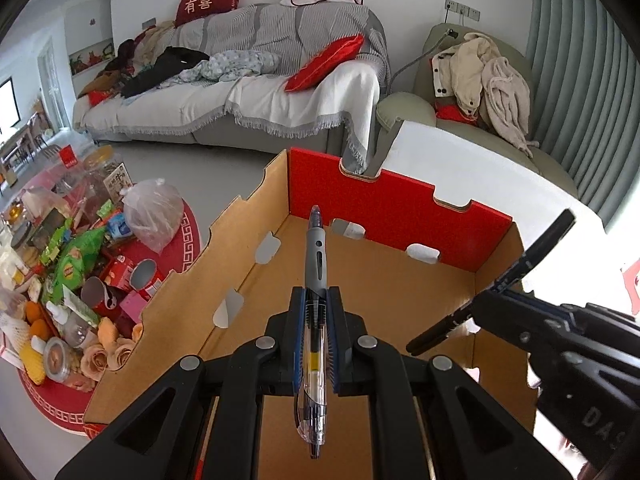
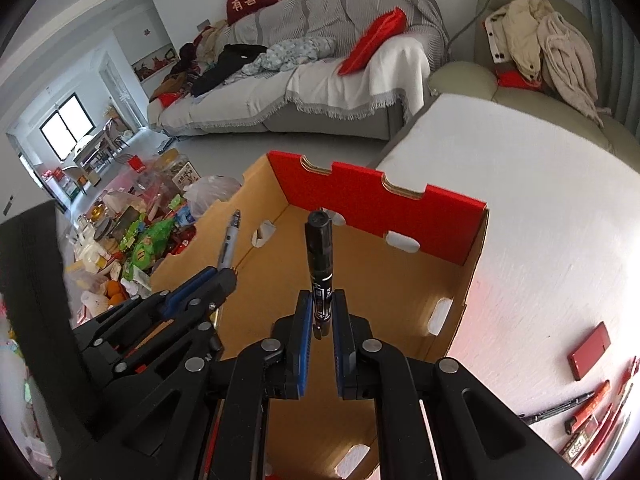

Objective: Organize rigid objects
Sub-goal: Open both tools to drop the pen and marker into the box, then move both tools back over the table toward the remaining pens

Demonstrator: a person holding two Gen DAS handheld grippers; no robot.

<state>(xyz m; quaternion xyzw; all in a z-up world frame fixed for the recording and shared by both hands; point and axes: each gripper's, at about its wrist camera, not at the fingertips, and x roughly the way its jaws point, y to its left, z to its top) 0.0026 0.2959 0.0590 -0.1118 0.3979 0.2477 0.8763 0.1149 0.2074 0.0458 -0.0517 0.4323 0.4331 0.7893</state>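
living room, white table [image 2: 520, 200] with an open cardboard box [image 2: 380, 272] on it. left claw [image 1: 316, 336] clamped on a gel pen [image 1: 315, 264], which sticks out ahead over the box. right claw [image 2: 322, 328] clamped on just the tail of a black marker [image 2: 320, 256], also over the box. risk: that shallow grip lets the marker pivot or slip early. both claws near each other, could bump.

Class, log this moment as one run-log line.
left gripper: holds pen | right gripper: holds marker | both over cardboard box
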